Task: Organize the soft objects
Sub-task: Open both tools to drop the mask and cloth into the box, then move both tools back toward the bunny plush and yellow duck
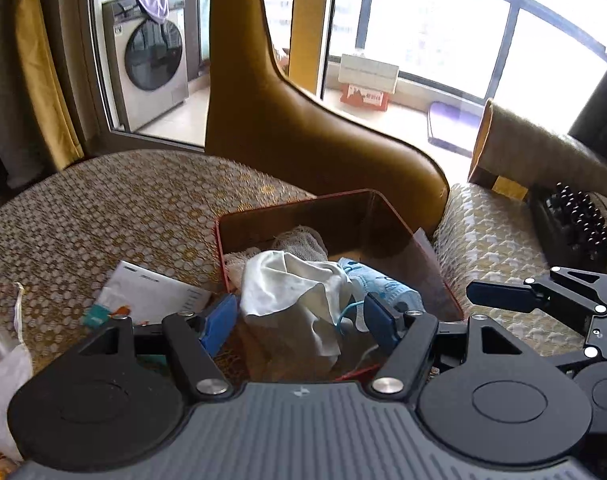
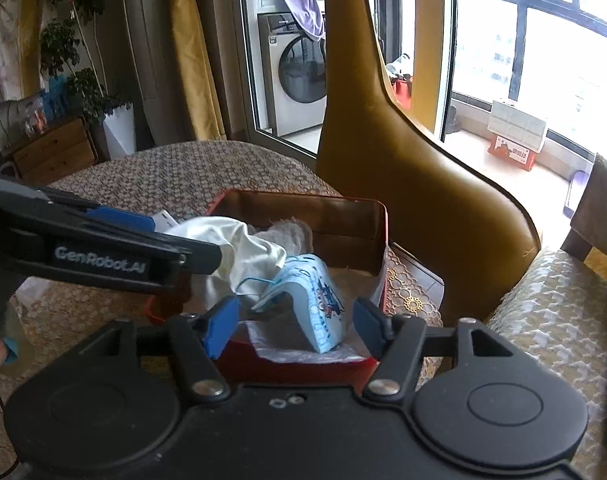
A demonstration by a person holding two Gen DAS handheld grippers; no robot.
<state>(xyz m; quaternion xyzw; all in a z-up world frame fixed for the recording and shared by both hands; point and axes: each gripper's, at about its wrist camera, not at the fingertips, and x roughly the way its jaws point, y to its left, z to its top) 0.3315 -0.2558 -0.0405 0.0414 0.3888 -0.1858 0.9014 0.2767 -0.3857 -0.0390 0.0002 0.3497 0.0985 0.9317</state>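
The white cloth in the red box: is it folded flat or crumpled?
Crumpled. The white cloth lies bunched with uneven creases in the red box, beside a blue patterned piece; no flat fold shows.

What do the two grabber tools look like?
Both are black, with jointed arms, silver rivets and two round discs at the base. Each finger ends in a blue pad. The left tool has a grey ribbed body; the right tool has a plain black one. White "GenRobot.AI" lettering marks the left tool's side.
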